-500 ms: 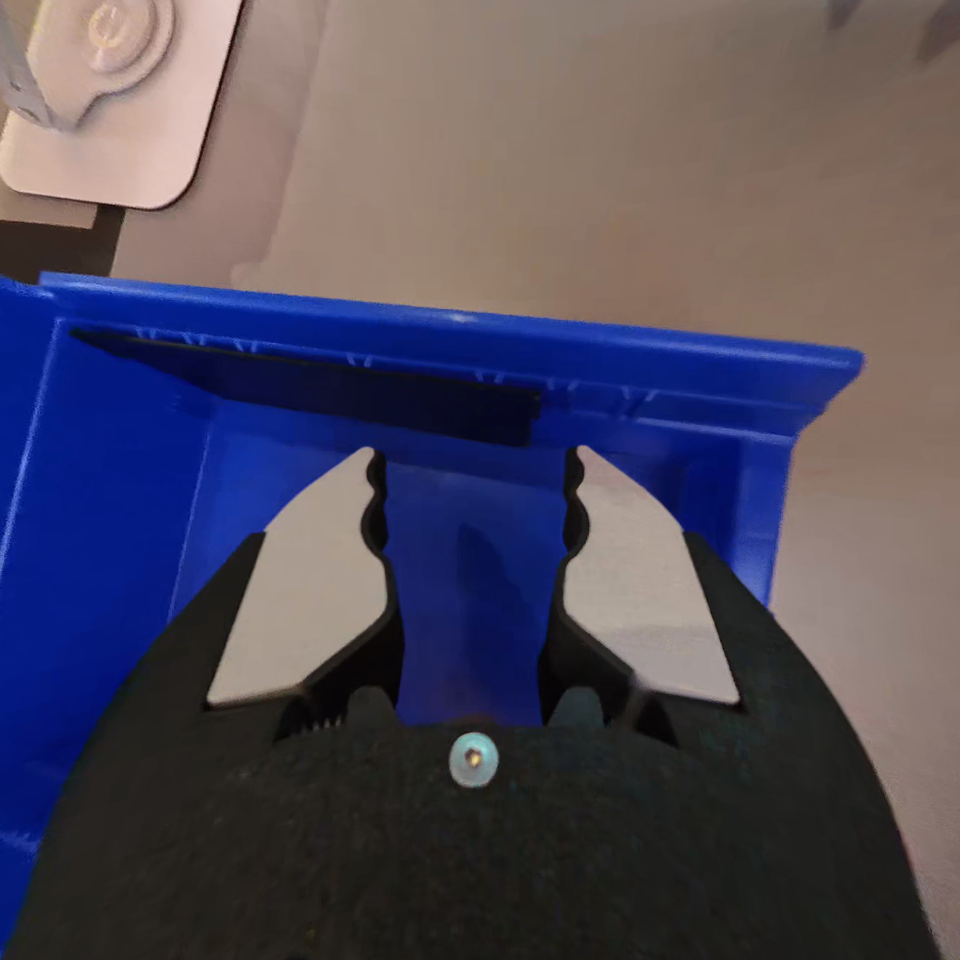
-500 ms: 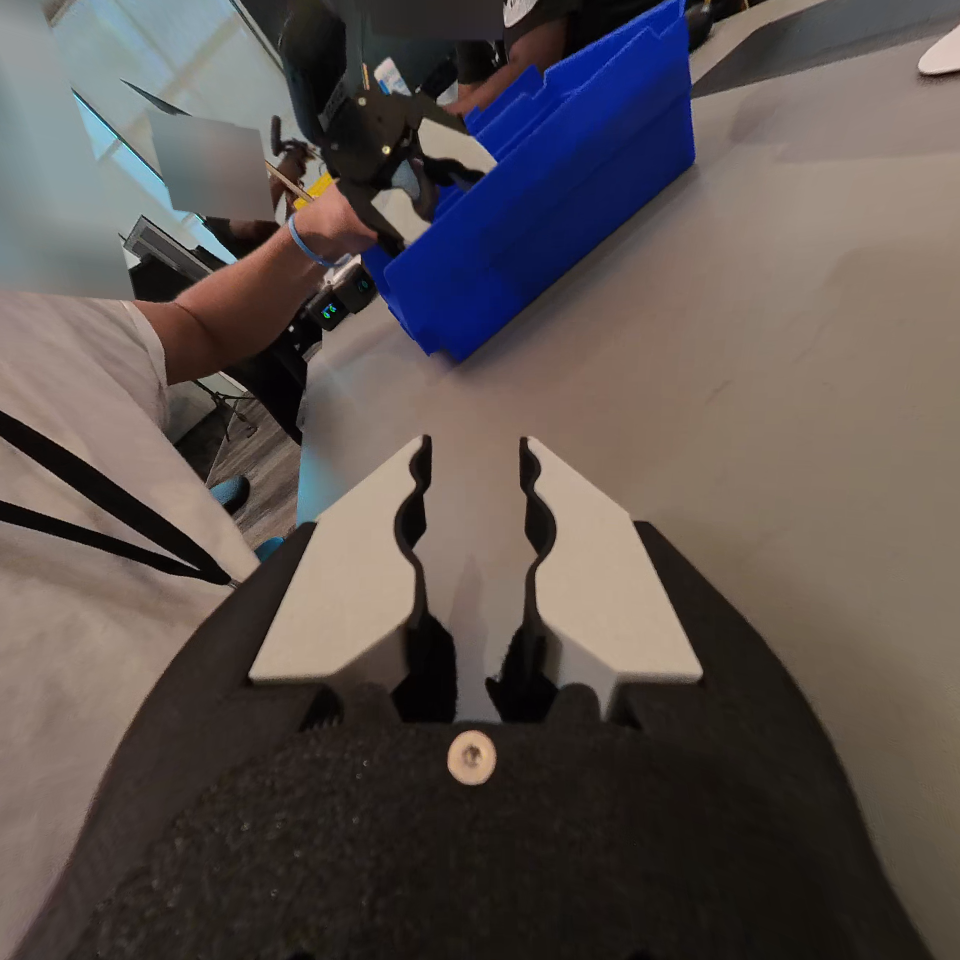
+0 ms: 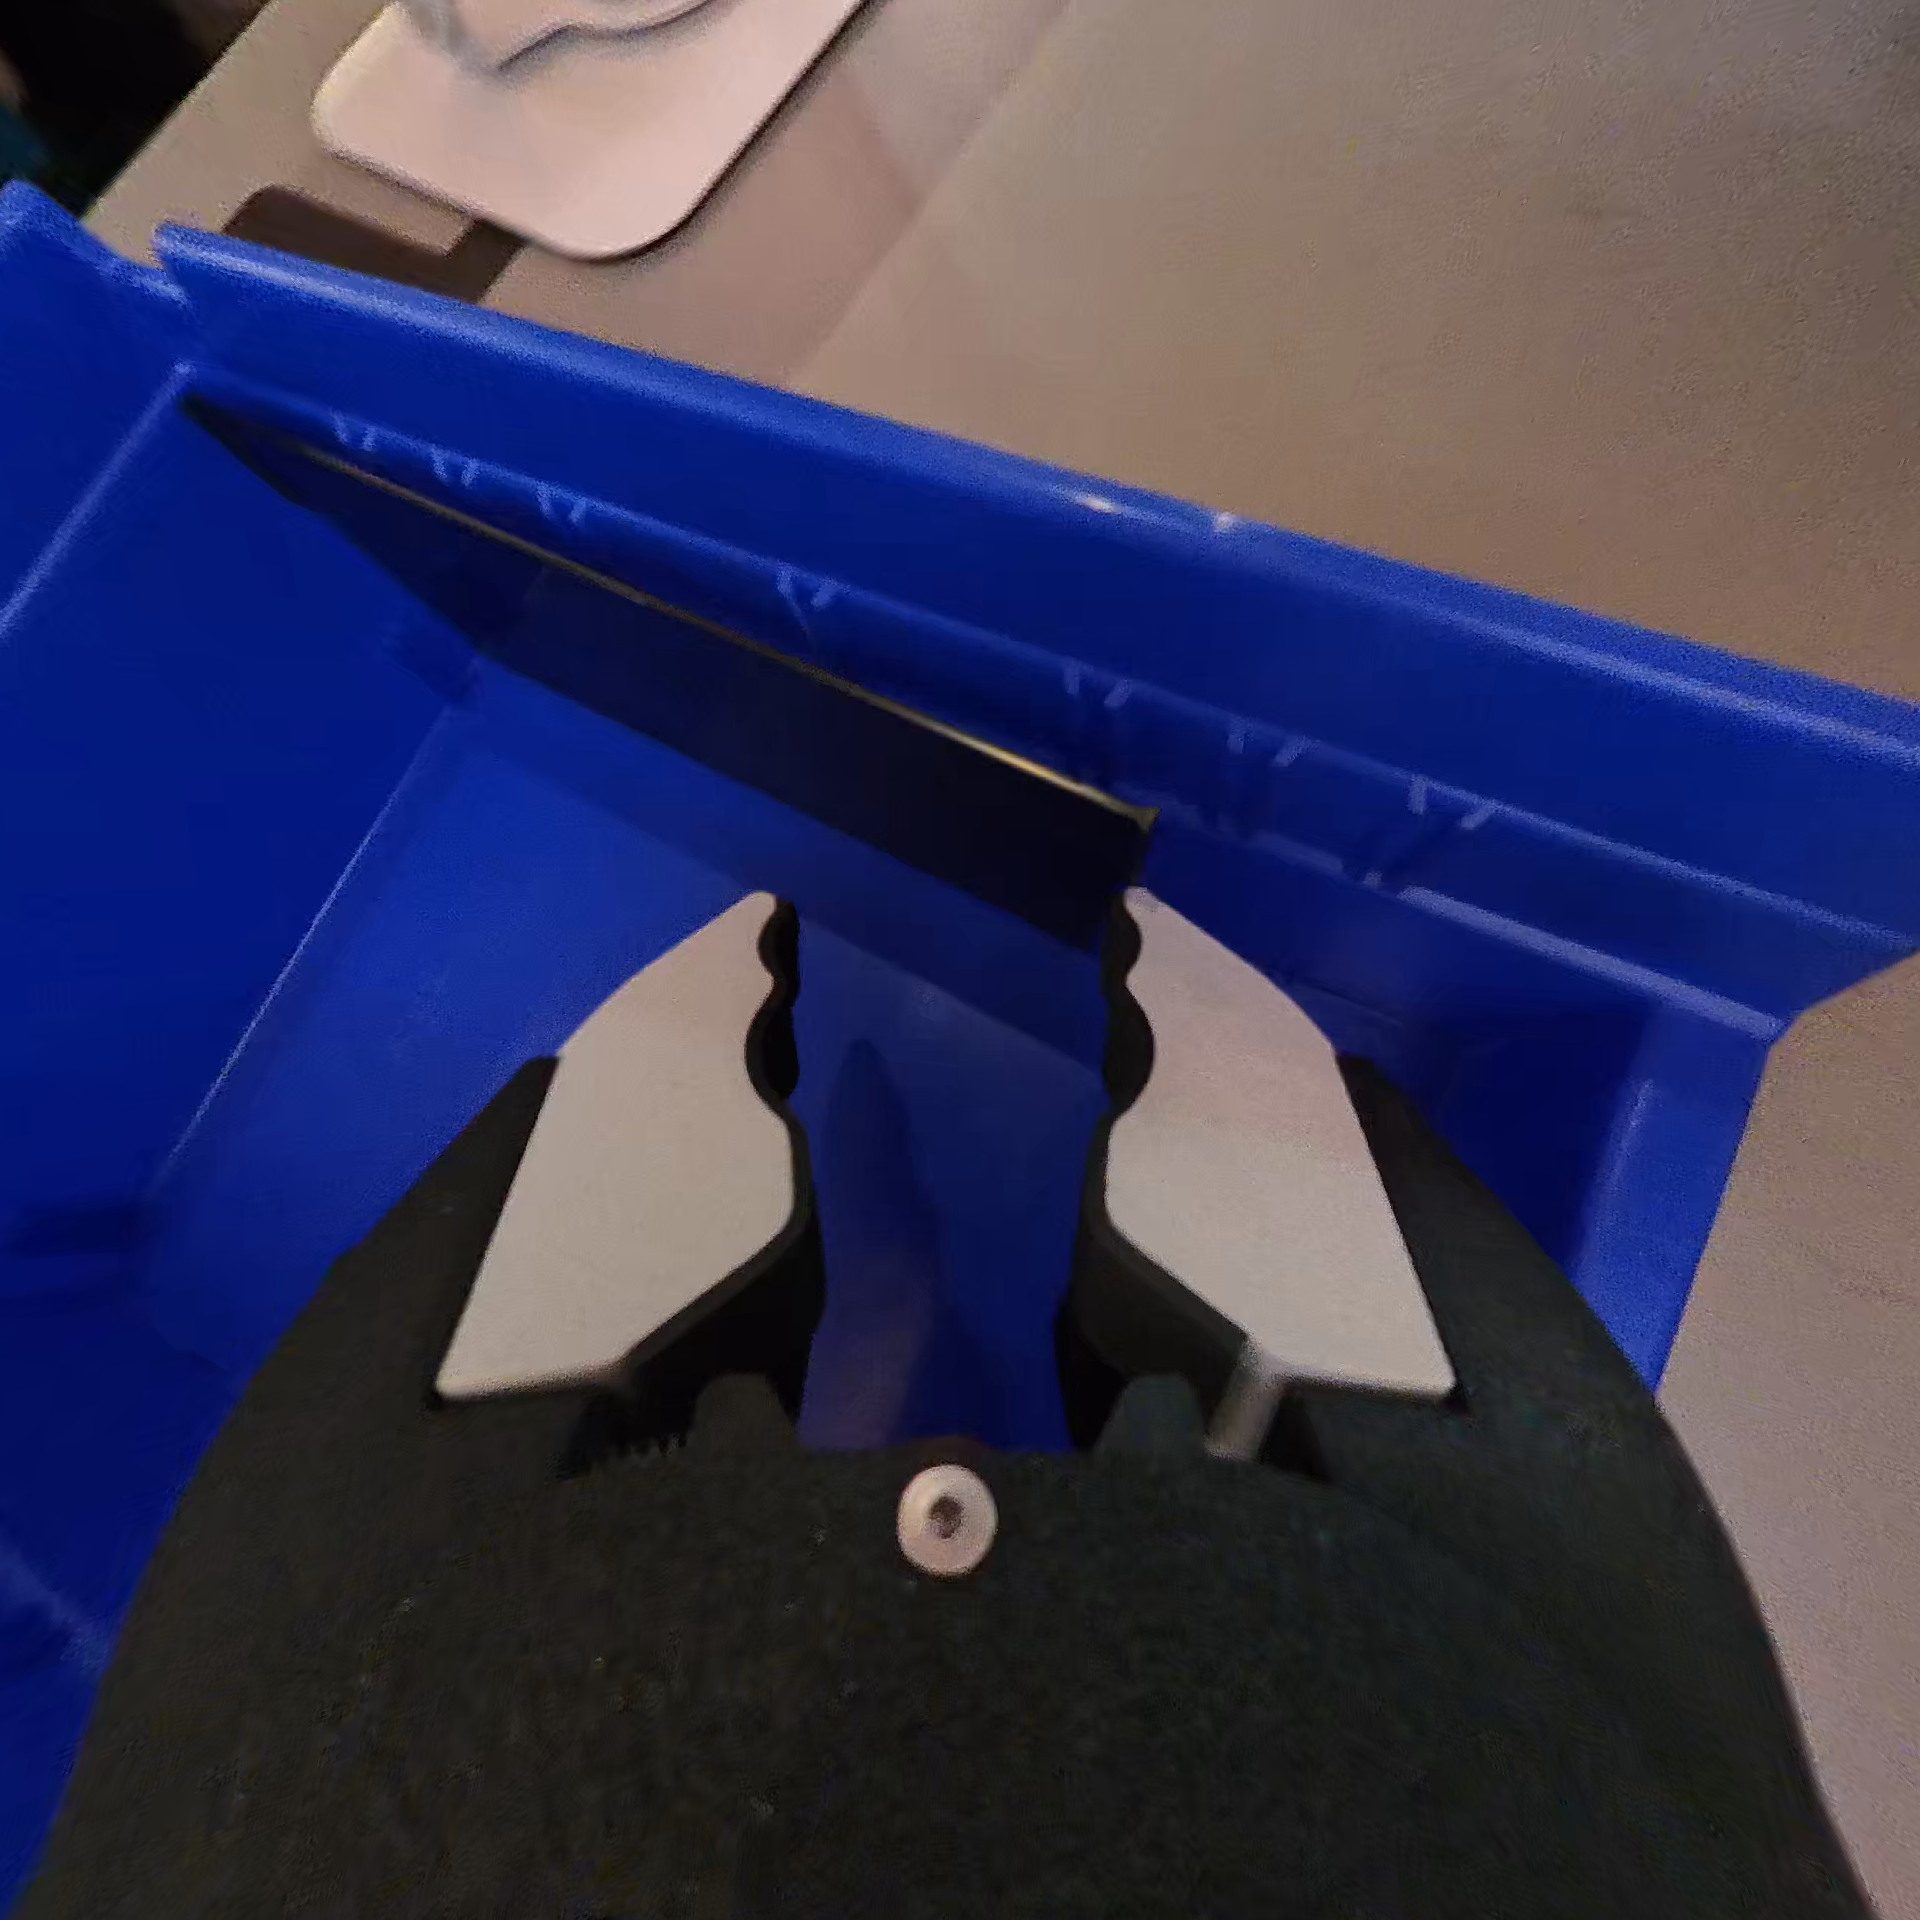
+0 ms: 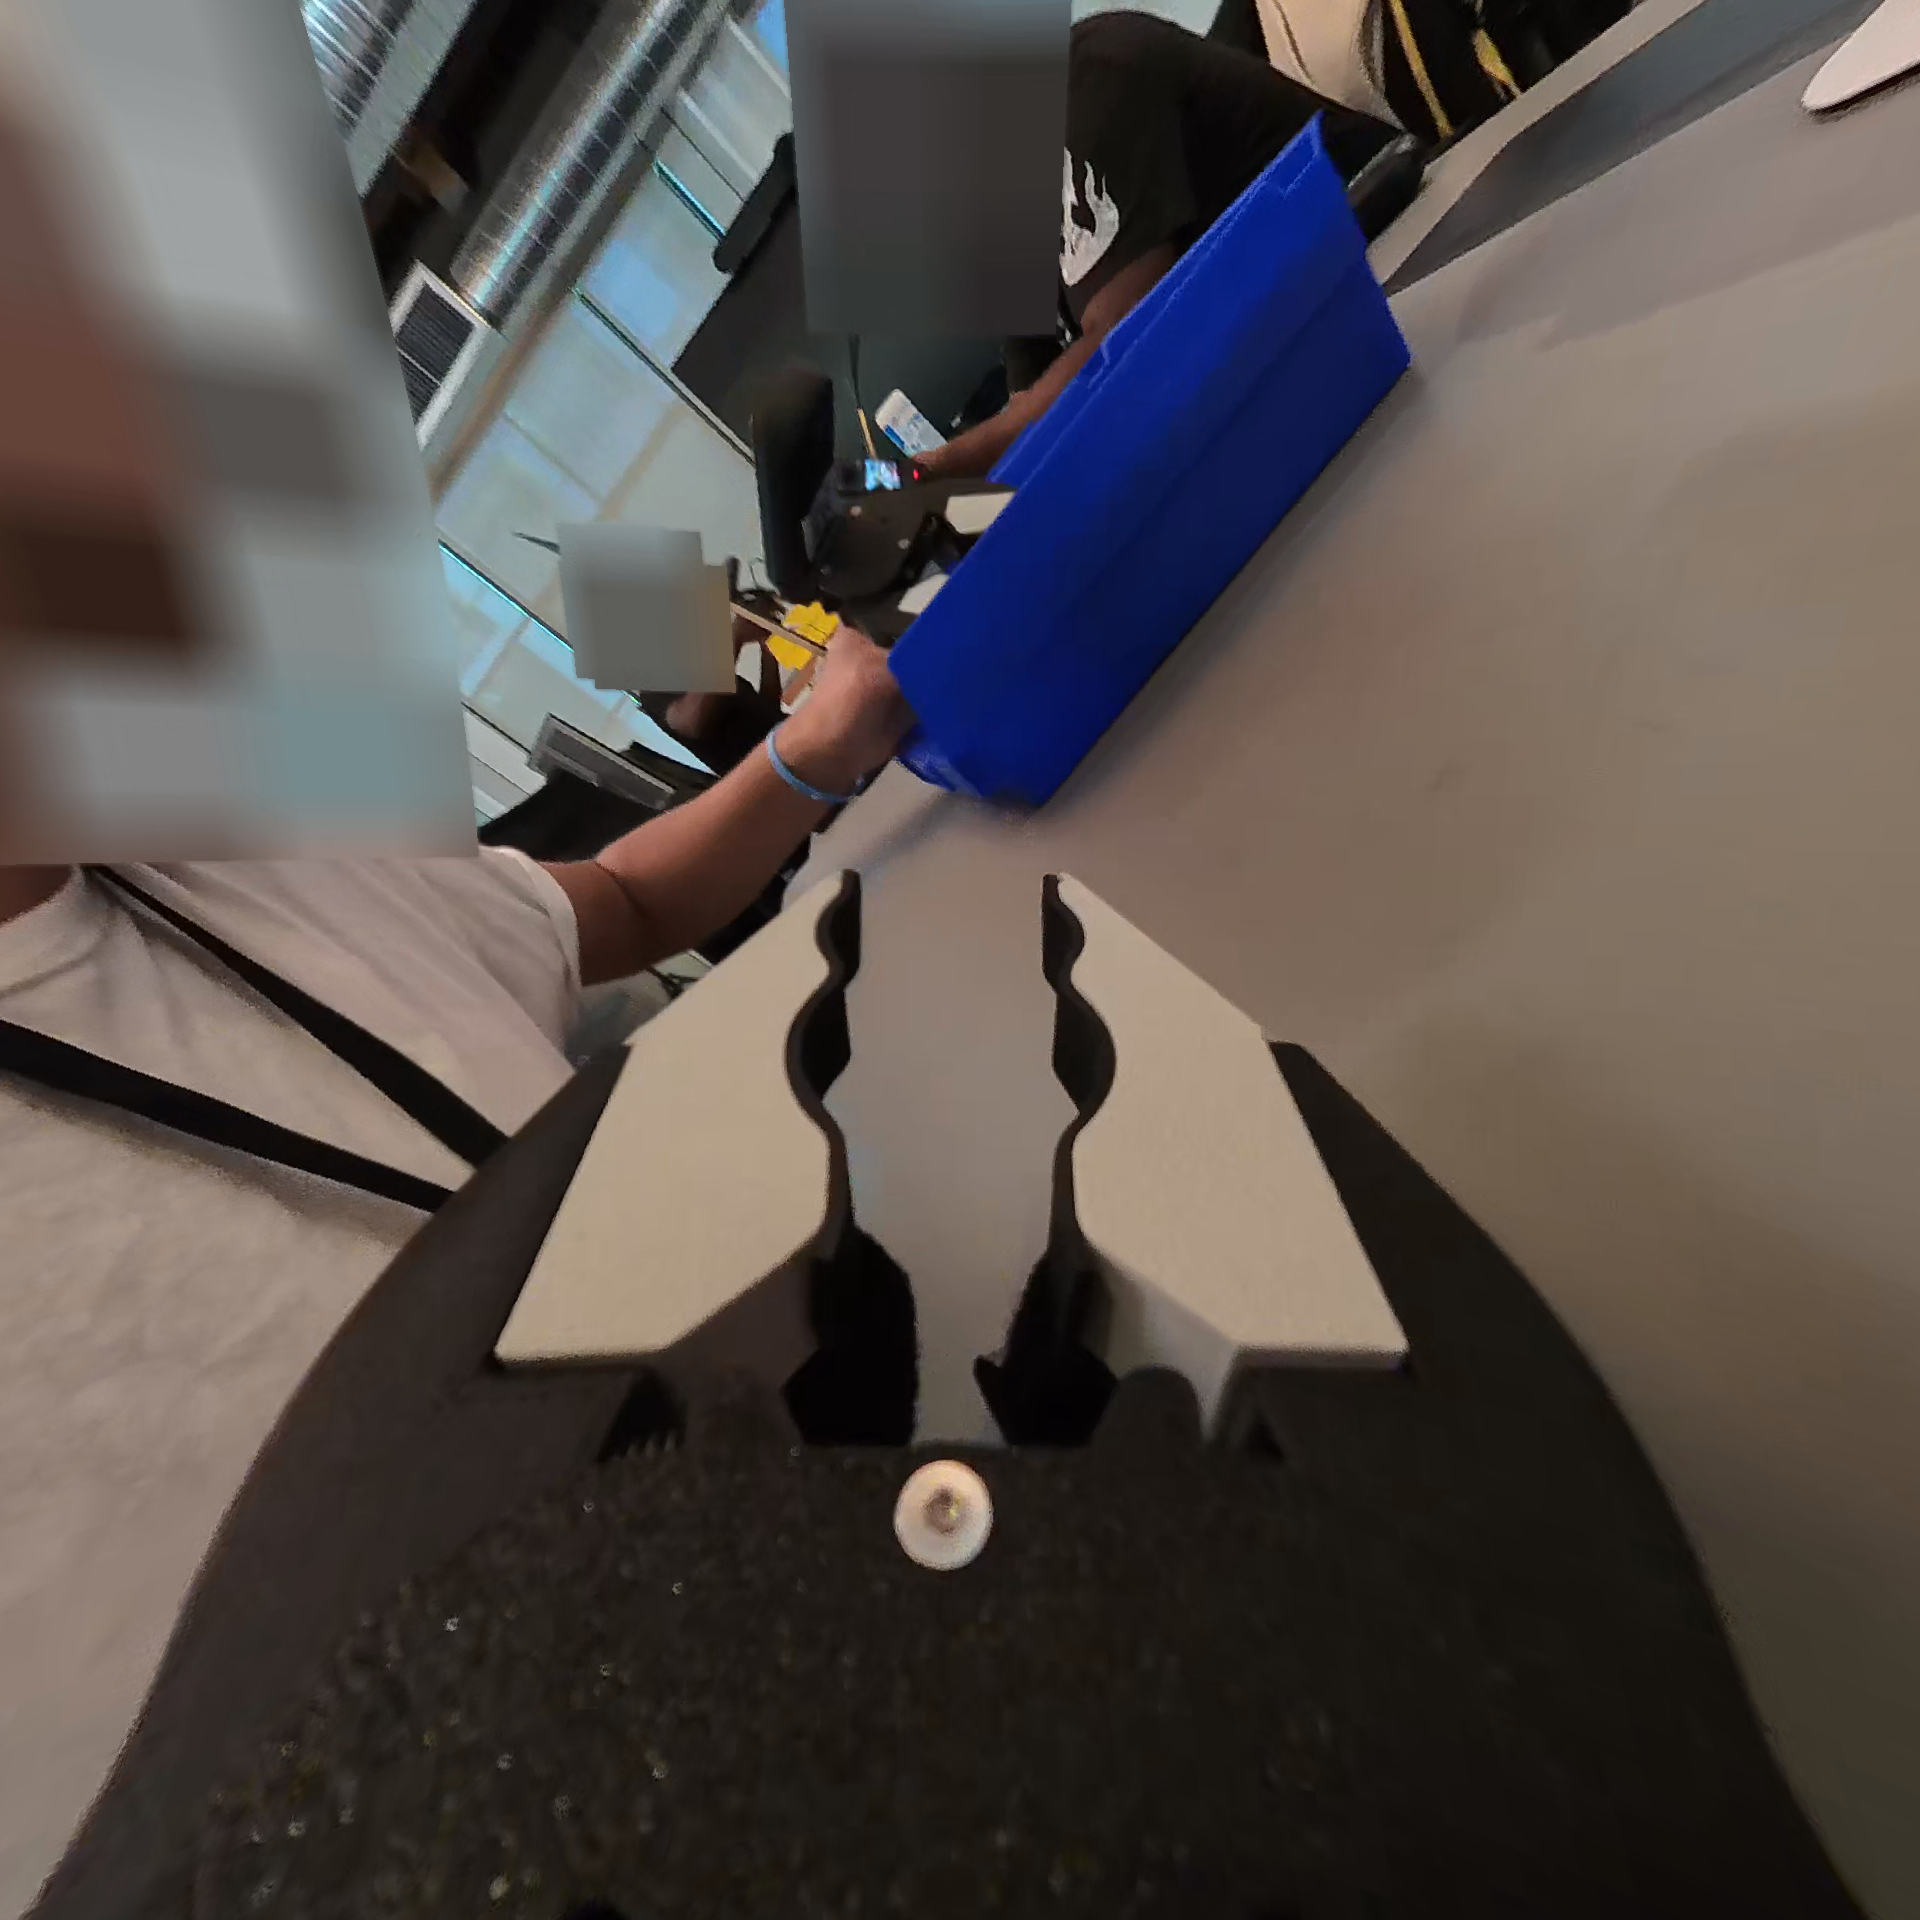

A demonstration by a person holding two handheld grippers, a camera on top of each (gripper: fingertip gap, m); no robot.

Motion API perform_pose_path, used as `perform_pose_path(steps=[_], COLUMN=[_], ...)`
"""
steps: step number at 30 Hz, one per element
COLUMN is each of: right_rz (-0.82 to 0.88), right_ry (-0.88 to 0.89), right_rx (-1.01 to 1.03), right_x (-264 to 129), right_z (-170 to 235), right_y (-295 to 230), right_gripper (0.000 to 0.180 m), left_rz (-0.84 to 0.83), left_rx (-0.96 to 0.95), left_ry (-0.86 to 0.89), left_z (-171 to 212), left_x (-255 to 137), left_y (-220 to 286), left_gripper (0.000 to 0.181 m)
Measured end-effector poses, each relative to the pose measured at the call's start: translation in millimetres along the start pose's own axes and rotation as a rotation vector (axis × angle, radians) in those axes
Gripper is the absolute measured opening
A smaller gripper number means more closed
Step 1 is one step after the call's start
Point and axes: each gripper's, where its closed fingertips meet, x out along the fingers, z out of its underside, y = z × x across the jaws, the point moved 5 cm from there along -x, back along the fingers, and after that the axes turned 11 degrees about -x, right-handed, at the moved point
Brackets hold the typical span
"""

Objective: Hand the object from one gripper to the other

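Both grippers' jaws gape empty, left gripper (image 3: 945, 914) inside blue bin (image 3: 1039, 540), flat black object (image 3: 831, 769) half-shadowed.

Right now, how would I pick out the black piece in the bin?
Find the blue bin on the grey table. Inside, a flat black plate leans against the far wall, just ahead of the open left tool. It is the only dark thing there.

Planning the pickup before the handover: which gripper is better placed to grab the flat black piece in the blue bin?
Left. The left gripper is open inside the blue bin, its jaws right at the flat black piece. The right gripper is open over bare table, well away from the bin.
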Motion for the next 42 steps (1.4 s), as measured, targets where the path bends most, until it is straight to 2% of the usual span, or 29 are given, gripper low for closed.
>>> perform_pose_path(steps=[4,7,9,13,17,18,20,21,26,28,30,32,34,36,38,39,42], right_rz=[-0.017,-0.022,-0.024,-0.026,-0.032,-0.034,-0.036,-0.038,-0.054,-0.063,-0.073,-0.086,-0.095,-0.099,-0.109,-0.116,-0.139], right_ry=[0.027,0.026,0.021,0.005,0.008,0.012,0.018,0.020,0.014,0.008,-0.002,-0.013,-0.020,-0.026,-0.015,-0.007,-0.003], right_rx=[0.028,0.034,0.031,0.023,0.033,0.035,0.037,0.038,0.046,0.053,0.063,0.065,0.057,0.058,0.064,0.069,0.083], right_x=[-4,-4,-3,-1,-2,-2,-3,-3,-3,-2,-1,0,0,0,-2,-3,-5], right_z=[-2,-1,0,2,3,3,3,3,4,5,6,6,6,7,6,6,4], right_y=[0,-1,-2,-3,-5,-6,-7,-7,-11,-13,-15,-19,-22,-24,-26,-28,-32], right_gripper=[0.036,0.037,0.037,0.038,0.038,0.039,0.039,0.039,0.039,0.039,0.038,0.038,0.038,0.039,0.039,0.038,0.039], left_rz=[-0.171,-0.313,-0.348,-0.387,-0.391,-0.401,-0.413,-0.430,-0.467,-0.530,-0.523,-0.407,-0.311,-0.338,-0.342,-0.320,-0.249], left_rx=[-0.013,-0.054,-0.086,-0.178,-0.298,-0.323,-0.357,-0.374,-0.470,-0.476,-0.495,-0.537,-0.506,-0.362,-0.119,0.002,0.251], left_ry=[0.056,0.060,0.067,0.076,0.118,0.149,0.216,0.250,0.291,0.179,0.057,-0.018,-0.131,-0.352,-0.519,-0.570,-0.560], left_z=[-1,3,4,2,-3,-6,-13,-17,-39,-43,-45,-51,-53,-40,-26,-21,-17], left_x=[-12,-20,-23,-28,-38,-42,-54,-62,-101,-110,-107,-93,-73,-56,-43,-37,-17], left_y=[-14,-22,-22,-30,-36,-36,-36,-36,-42,-53,-62,-58,-49,-54,-66,-72,-91], left_gripper=[0.035,0.035,0.034,0.050,0.035,0.029,0.004,0.000,0.000,0.007,0.024,0.029,0.047,0.065,0.083,0.092,0.097])
